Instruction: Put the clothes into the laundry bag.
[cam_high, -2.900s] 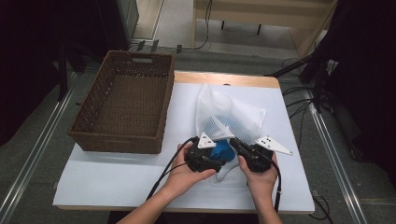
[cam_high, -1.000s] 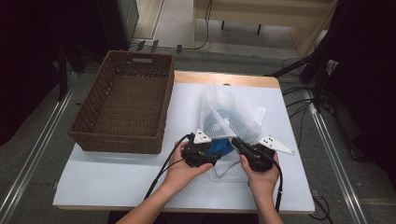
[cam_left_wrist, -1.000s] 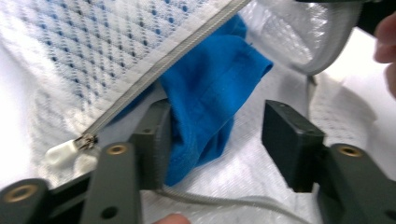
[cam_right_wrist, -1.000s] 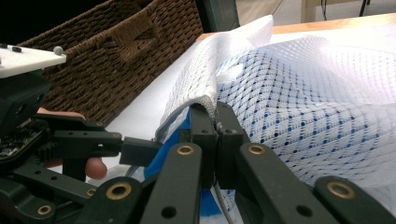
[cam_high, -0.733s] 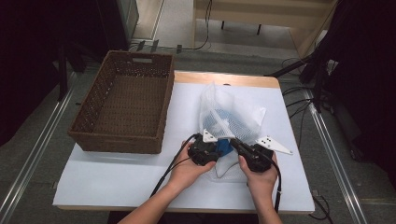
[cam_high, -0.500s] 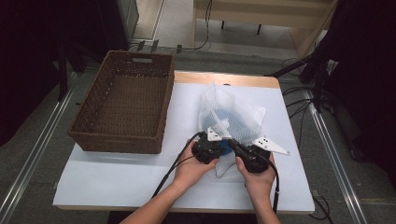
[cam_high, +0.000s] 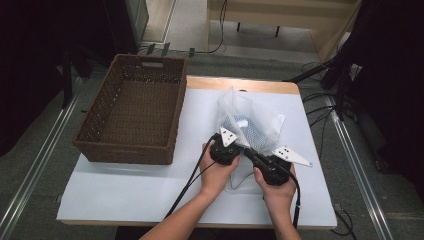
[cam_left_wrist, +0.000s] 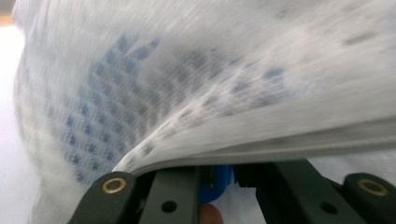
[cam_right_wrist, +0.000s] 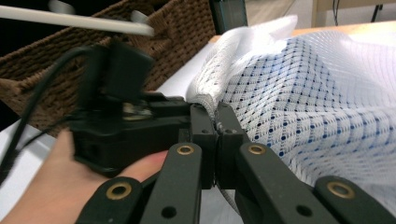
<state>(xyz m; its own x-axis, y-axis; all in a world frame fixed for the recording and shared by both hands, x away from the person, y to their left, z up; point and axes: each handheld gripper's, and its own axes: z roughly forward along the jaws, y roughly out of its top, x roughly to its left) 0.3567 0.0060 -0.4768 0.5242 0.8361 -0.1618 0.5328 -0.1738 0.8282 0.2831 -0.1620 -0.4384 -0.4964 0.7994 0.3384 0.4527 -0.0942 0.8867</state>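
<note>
Our right tool (cam_right_wrist: 215, 126) has its jaws pressed together on the near hem of the white mesh bag (cam_high: 248, 125), which lies on the desk (cam_high: 125, 195) just right of the brown wicker basket (cam_high: 135, 117). Our left tool (cam_high: 226, 150) sits close beside it at the same edge; in the left gripper view the bag's edge drapes over the jaws with something small and blue between them, but the blur leaves us unable to tell whether they are together or apart.

We judge the step in hand to be working on the bag's mouth, one tool pinning the fabric while the other finds a second hold. The next move calls for the left tool to secure its own layer or the blue piece, then for both to draw gently so the mesh does not slip out.

From the high view we get the layout: bag, basket and both hands (cam_high: 216, 172). The right gripper view gives the clamped fold and the blue-dotted contents (cam_right_wrist: 317, 93) inside the mesh.
</note>
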